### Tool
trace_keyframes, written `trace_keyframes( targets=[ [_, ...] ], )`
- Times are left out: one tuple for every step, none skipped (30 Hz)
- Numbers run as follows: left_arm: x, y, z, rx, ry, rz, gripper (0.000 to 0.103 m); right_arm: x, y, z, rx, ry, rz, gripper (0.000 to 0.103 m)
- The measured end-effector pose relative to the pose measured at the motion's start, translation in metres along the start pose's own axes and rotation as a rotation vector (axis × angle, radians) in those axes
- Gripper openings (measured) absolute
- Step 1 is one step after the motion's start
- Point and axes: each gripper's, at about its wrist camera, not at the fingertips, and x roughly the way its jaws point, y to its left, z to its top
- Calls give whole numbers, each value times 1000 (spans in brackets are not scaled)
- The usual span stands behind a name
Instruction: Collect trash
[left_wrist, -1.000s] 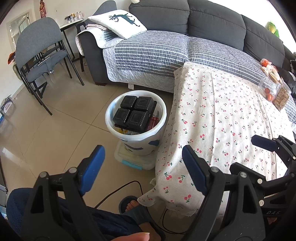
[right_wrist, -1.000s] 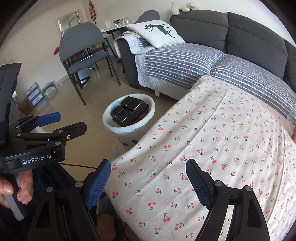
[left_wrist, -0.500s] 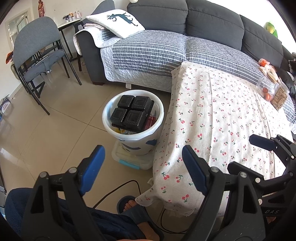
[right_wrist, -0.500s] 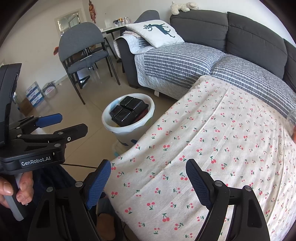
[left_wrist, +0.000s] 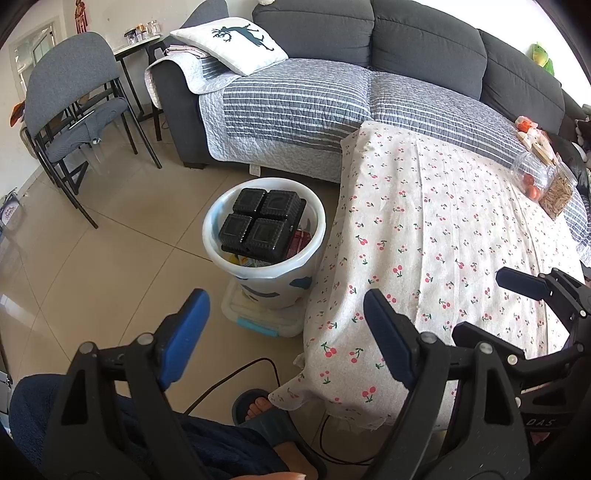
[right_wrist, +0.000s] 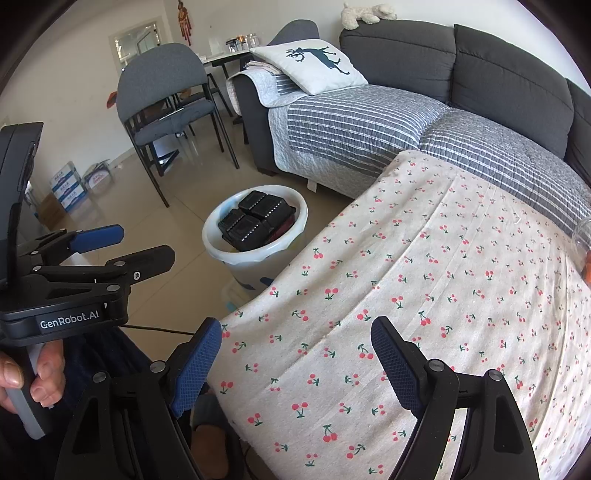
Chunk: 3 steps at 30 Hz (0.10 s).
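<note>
**Handheld claws and clothing**

Left claw (left_wrist: 284, 332): black angular frame, two blue textured pads, silver screws at the pivots. Right claw (right_wrist: 295, 360): same black frame with blue cross-hatched pads and silver screws. White "GenRobot.AI" lettering on the left unit's black body, seen from the right wrist view; pale grey handle below it, gripped by a hand (right_wrist: 31, 376). Letters "DAS" on the right unit. Dark blue fleecy trousers (left_wrist: 155, 435). Dark slipper (left_wrist: 266, 410), toes exposed.
</note>
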Motion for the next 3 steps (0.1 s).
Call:
trace_keyframes(
  targets=[
    [0, 0, 0, -1, 0, 1, 85, 0, 0, 0, 0, 0, 0, 85],
    [0, 0, 0, -1, 0, 1, 85, 0, 0, 0, 1, 0, 0, 85],
    [0, 0, 0, -2, 0, 1, 85, 0, 0, 0, 1, 0, 1, 85]
  ],
)
